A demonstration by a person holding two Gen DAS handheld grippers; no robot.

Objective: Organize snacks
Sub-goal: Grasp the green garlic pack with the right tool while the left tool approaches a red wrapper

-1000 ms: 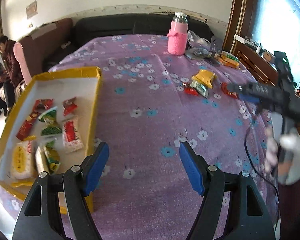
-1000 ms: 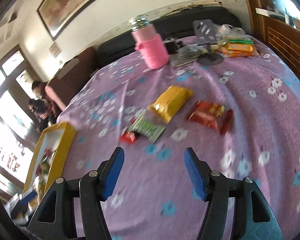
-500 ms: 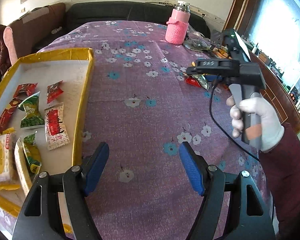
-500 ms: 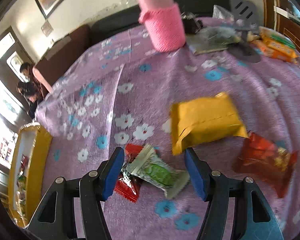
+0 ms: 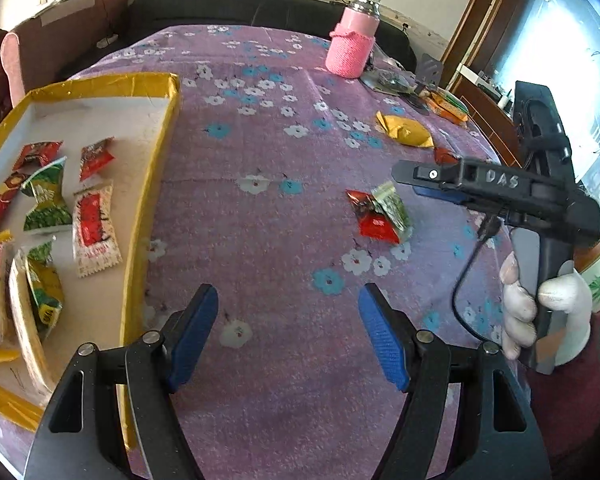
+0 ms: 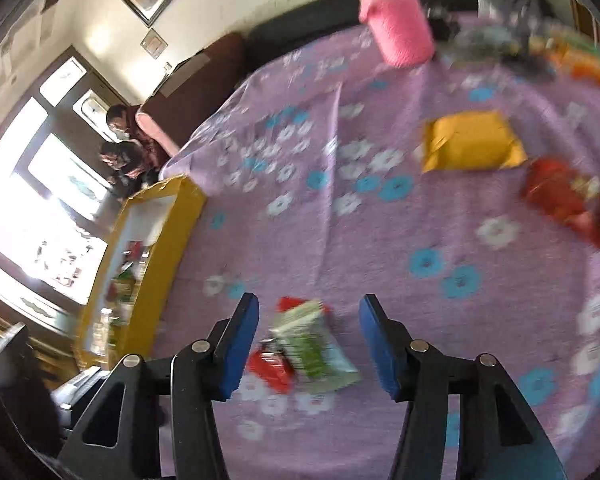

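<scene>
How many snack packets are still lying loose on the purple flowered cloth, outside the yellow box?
4 near: green-white packet overlapping a red one between the right jaws, gold pouch, red bag. The blurry far pile may hide more.

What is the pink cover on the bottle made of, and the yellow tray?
The pink bottle cover looks like knitted yarn: ribbed, fuzzy, with a wavy edge. The yellow tray seems to be cardboard wrapped in shiny yellow paper or tape; its rim is creased.

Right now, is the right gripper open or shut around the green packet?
Open. In the right wrist view the right gripper has blue pads wide apart, the green snack packet lying between them untouched.
</scene>
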